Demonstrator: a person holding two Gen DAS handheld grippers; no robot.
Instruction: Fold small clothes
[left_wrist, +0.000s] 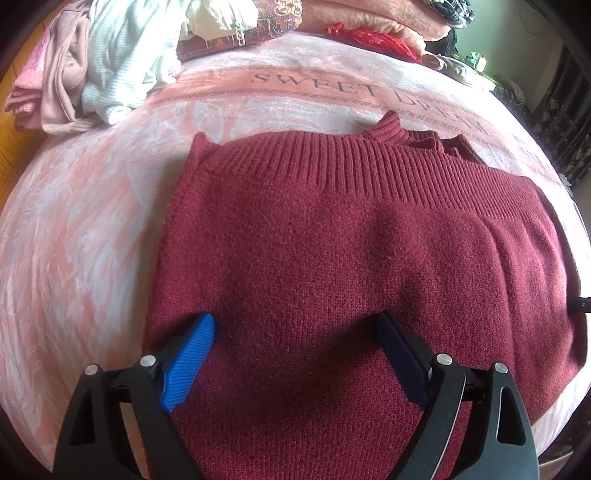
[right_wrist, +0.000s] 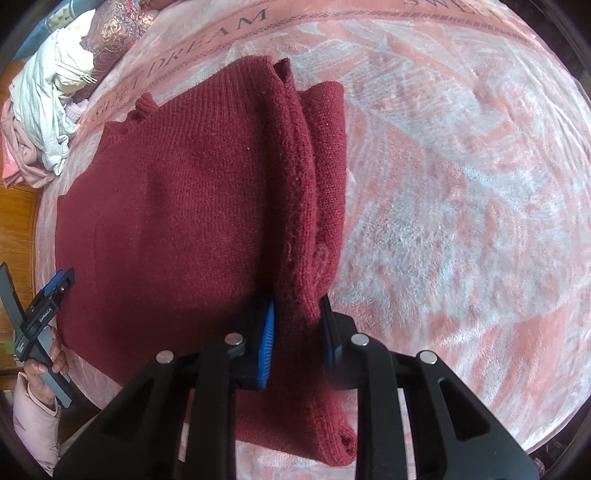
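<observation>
Pink blanket (left_wrist: 92, 206) lettered "SWEET DREAM", covering bed; heap of pale clothes (left_wrist: 85, 62) at far corner. Dark red knitted sweater (left_wrist: 332, 258), folded flat mid-blanket, ribbed hem farthest. Left gripper (left_wrist: 295, 328): fingers spread apart over sweater. Right gripper (right_wrist: 297, 314): clamped on sweater's bunched folded edge

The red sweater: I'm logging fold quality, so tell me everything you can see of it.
The red sweater is a dark burgundy knit with a ribbed band at its far edge and a ribbed collar peeking out beyond. It lies partly folded, mostly flat, on the pink blanket. The right gripper is shut on a bunched fold along its right side, lifting that edge into a ridge. The left gripper hovers open over its near part.
</observation>
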